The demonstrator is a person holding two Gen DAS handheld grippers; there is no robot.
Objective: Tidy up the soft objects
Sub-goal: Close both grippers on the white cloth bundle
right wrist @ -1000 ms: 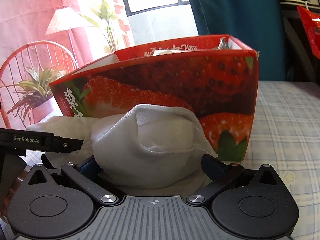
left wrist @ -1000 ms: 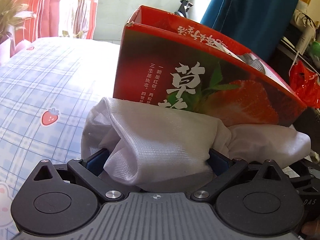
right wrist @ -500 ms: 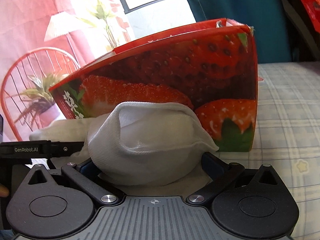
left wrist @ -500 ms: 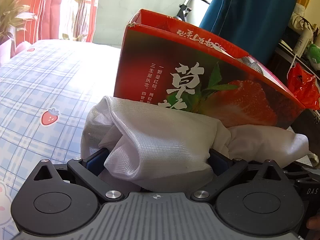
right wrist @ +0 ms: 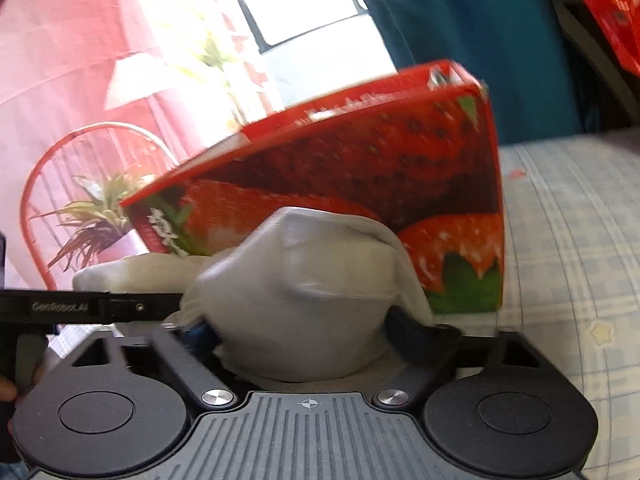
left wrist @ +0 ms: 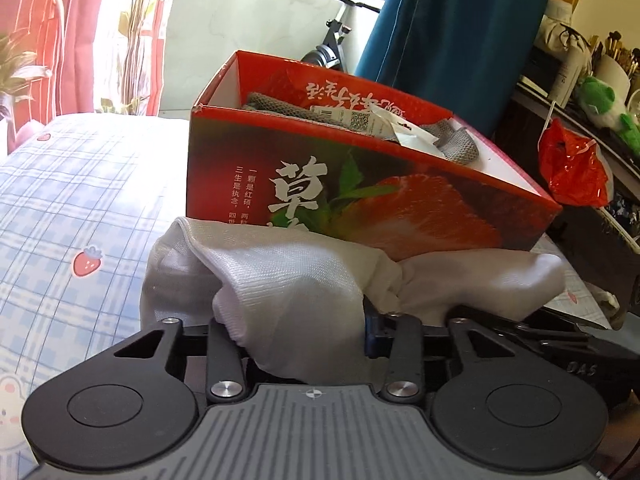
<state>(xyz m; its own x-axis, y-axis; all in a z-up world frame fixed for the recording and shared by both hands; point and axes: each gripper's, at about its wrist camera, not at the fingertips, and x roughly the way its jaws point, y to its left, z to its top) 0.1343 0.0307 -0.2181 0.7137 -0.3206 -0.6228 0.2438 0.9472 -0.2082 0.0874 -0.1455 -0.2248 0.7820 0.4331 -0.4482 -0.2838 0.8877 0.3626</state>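
Observation:
A white sock [left wrist: 288, 288] is stretched between both grippers in front of a red strawberry-print box [left wrist: 360, 196]. My left gripper [left wrist: 296, 320] is shut on one end of the sock. My right gripper [right wrist: 300, 320] is shut on the other end [right wrist: 304, 280]; its fingertips are hidden by the cloth. The box [right wrist: 360, 184] stands open on the bed and holds grey knit socks [left wrist: 452, 140] with paper tags. The right wrist view is blurred by motion.
The bed has a blue plaid sheet [left wrist: 80, 200] with strawberry prints. A red plastic bag [left wrist: 572, 172] hangs at a dark shelf on the right. A red wire chair [right wrist: 80, 168] and a potted plant [right wrist: 100, 224] stand beyond the bed. A blue curtain [left wrist: 460, 40] hangs behind the box.
Both grippers have risen with the sock still held. The left wrist view now looks down into the box. The right wrist view has tilted and blurred.

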